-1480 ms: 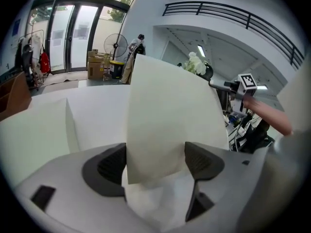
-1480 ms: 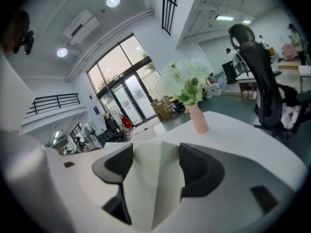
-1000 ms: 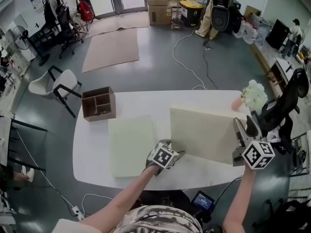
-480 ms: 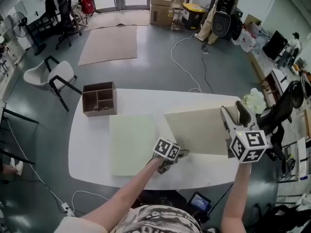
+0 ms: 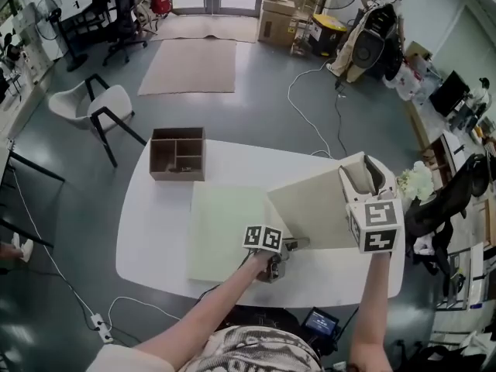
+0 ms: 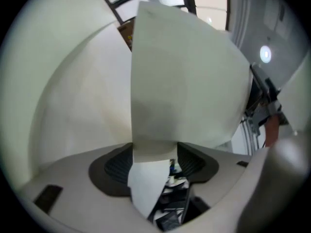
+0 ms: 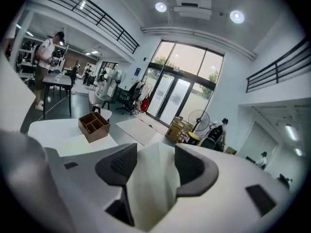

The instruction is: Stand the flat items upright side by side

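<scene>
Compared with a second ago, holds the cream panel (image 5: 310, 208) much steeper, with its right end hoisted clear of the desk (image 5: 155, 231) and swung in toward the middle. Keeps the lower left corner down near the desk's front edge.

Grips that corner with the left tongs (image 5: 288, 246), clenched on the panel after narrowing a little, with dark pads pressed against both faces in the left gripper view. Pinches the raised right end with the right tongs (image 5: 358, 178), closed in further just now, with the panel's edge wedged between the two pads in the right gripper view.

Leaves the second panel (image 5: 225, 235), same cream colour, lying flat on the desk just left of the tilted one. Cannot tell whether the two touch along that side.

Shows a brown wooden organiser (image 5: 177, 153) with open compartments at the desk's far left corner, well apart from both tongs. Shows white flowers (image 5: 418, 183) just past the desk's right end.
</scene>
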The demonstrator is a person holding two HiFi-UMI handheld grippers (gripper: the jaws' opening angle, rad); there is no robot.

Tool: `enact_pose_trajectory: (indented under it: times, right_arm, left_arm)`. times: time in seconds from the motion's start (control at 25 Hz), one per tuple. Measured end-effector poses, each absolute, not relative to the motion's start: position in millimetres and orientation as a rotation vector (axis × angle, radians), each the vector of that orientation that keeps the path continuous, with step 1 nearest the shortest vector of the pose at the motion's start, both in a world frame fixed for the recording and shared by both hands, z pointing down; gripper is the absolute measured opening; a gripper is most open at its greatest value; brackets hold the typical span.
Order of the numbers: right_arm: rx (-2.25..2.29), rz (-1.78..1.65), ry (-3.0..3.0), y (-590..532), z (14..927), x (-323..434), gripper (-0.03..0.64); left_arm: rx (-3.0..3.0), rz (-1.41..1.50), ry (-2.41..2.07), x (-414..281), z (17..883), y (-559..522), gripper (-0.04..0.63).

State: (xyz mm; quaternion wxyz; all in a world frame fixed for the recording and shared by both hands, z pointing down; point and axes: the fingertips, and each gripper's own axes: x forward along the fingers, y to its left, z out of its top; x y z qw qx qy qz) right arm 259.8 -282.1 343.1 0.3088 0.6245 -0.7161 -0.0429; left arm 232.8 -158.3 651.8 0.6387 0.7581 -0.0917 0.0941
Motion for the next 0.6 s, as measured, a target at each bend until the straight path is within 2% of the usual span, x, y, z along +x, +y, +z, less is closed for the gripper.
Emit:
enact_pose_trajectory:
  times: [0.08, 0.36, 0.48, 0.6]
  right_arm:
    - [1.630, -0.129, -1.851, -287, 348, 249, 0.241]
    - [1.547, -0.176, -1.708, -298, 372, 219, 0.215]
    - [1.572, -0.176, -1.679, -295, 367, 212, 0.200]
    - [1.596, -0.150, -1.692, -294, 364, 203, 0.161]
  left_arm:
    - [1.630, 0.126, -0.214, 227, 647, -158, 0.324]
    - [1.780, 0.270, -0.175, 200, 646, -135, 0.330]
    - [1.769, 0.265, -0.152, 195, 644, -147, 0.239]
    - [1.769, 0.286, -0.121, 195, 647, -155, 0.239]
